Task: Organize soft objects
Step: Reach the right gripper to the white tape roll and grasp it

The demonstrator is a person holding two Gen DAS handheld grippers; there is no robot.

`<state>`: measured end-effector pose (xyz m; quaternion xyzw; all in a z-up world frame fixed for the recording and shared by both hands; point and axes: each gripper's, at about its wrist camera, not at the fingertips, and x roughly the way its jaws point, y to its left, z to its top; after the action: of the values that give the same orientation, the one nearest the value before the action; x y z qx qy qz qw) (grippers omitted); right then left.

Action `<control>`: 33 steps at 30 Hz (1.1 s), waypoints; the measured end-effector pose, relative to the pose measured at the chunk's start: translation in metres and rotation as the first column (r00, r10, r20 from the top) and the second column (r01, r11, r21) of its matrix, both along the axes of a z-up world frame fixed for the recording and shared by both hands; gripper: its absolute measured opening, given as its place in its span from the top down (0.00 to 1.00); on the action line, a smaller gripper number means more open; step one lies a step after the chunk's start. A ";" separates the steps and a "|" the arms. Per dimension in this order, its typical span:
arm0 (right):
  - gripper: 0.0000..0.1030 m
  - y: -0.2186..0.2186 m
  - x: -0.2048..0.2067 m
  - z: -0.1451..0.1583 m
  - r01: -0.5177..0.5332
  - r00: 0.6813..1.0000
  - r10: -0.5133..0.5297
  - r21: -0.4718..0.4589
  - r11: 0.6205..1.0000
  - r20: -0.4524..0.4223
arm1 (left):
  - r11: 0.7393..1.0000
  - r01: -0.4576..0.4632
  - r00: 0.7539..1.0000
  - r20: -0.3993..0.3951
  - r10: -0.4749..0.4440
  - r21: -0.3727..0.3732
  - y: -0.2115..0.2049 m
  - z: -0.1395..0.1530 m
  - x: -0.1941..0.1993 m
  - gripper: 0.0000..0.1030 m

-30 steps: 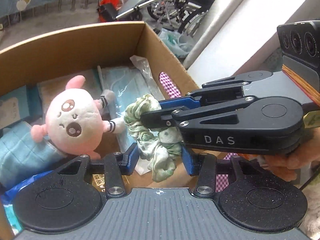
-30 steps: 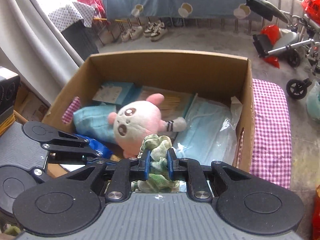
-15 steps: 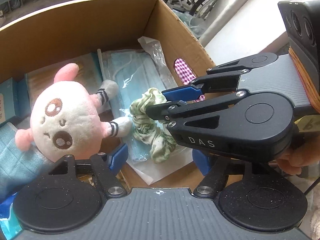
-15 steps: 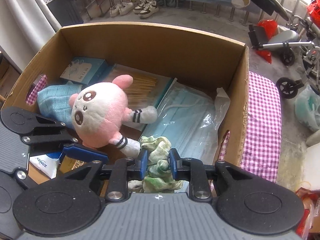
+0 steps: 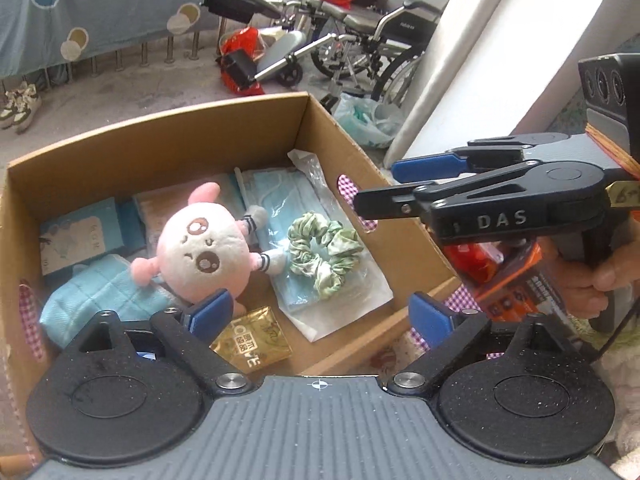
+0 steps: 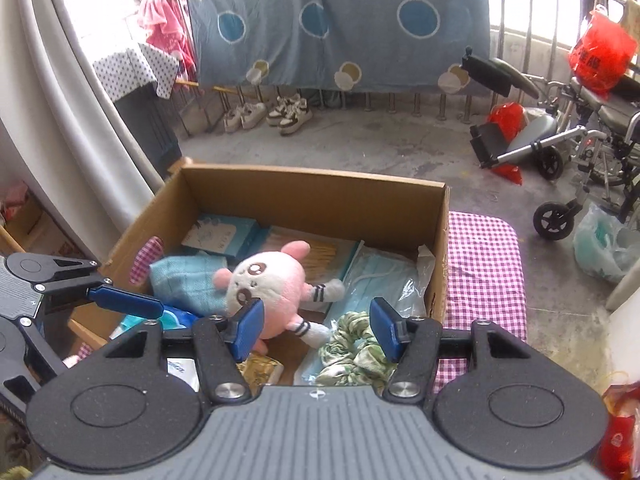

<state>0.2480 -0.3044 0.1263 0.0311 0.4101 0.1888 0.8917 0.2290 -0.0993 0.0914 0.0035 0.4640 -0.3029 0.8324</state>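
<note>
Green scrunchie (image 5: 323, 251) lies loose on the bagged blue masks (image 5: 292, 216) inside the cardboard box (image 5: 160, 140), just beside the pink plush (image 5: 204, 254). Right gripper (image 6: 316, 330) spread wide, empty, above it. Left gripper (image 5: 320, 312) also wide open, holding nothing.

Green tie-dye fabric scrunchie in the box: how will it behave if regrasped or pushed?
The green tie-dye fabric scrunchie looks gathered and ruffled, so it will probably flop and deform rather than hold shape. It rests on a clear plastic pack of blue masks, so a push may slide it. Flat ring: unlikely to roll.
</note>
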 end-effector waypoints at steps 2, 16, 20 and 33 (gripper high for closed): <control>0.41 -0.007 -0.022 0.013 0.014 1.000 -0.016 0.060 0.998 0.026 | 1.000 -0.012 1.000 0.028 0.012 -0.009 0.015 0.012 -0.020 0.05; 0.41 -0.020 -0.173 -0.059 0.210 0.978 -0.202 0.304 0.929 -0.059 | 0.999 0.047 0.995 0.088 -0.047 -0.005 0.042 -0.029 -0.141 0.02; 0.42 -0.020 -0.194 -0.098 0.305 0.950 -0.279 0.231 0.924 -0.139 | 0.991 0.133 0.991 0.030 -0.133 0.019 0.014 -0.063 -0.147 0.06; 0.72 -0.013 -0.204 -0.161 0.267 0.941 -0.229 0.132 0.955 -0.248 | 0.873 0.428 0.899 -0.014 -0.437 0.232 -0.087 -0.128 -0.162 0.37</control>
<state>0.0441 -0.3178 -0.0346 0.1774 0.4865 0.1029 0.8493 0.0670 -0.1859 -0.0368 0.2092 0.4672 -0.4254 0.7463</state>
